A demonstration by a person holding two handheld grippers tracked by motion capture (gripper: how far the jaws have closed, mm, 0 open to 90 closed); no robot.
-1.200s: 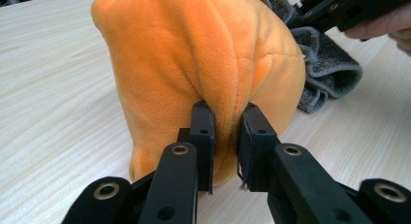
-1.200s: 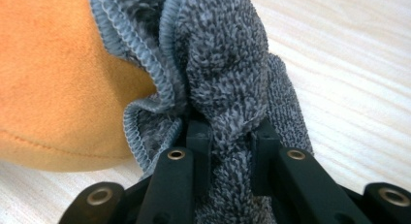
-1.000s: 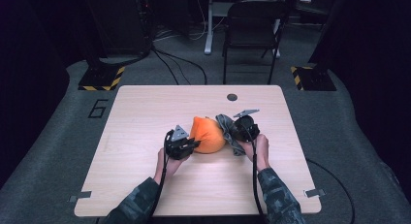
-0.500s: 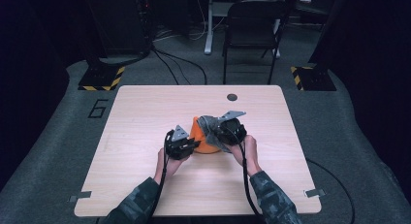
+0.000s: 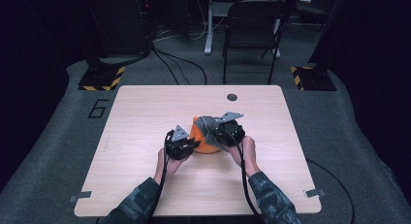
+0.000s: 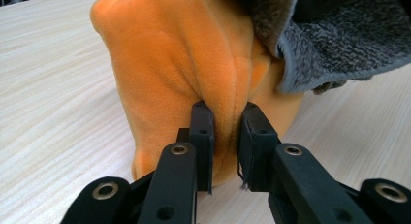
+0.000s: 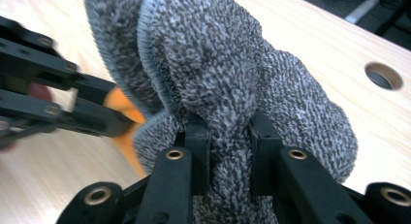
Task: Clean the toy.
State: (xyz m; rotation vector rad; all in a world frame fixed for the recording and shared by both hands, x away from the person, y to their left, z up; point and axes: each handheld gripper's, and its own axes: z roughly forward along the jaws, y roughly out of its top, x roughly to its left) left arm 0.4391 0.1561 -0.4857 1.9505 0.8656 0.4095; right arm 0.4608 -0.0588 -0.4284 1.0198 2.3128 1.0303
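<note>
Mid-surface (image 5: 145, 136), you are working an orange plush toy (image 5: 202, 139) with a grey fuzzy cloth (image 5: 209, 129) draped over its far side. High view: both items sitting between your hands, detail too small. Left gripper view: your left tool (image 6: 225, 132) is pinching a fold of orange plush. Right gripper view: your right tool (image 7: 228, 136) is clamping a bunched ridge of grey cloth, hiding most of the plush. A round hole (image 5: 232, 97) is lying well apart; a folding chair (image 5: 252, 25) is standing beyond the far edge.
</note>
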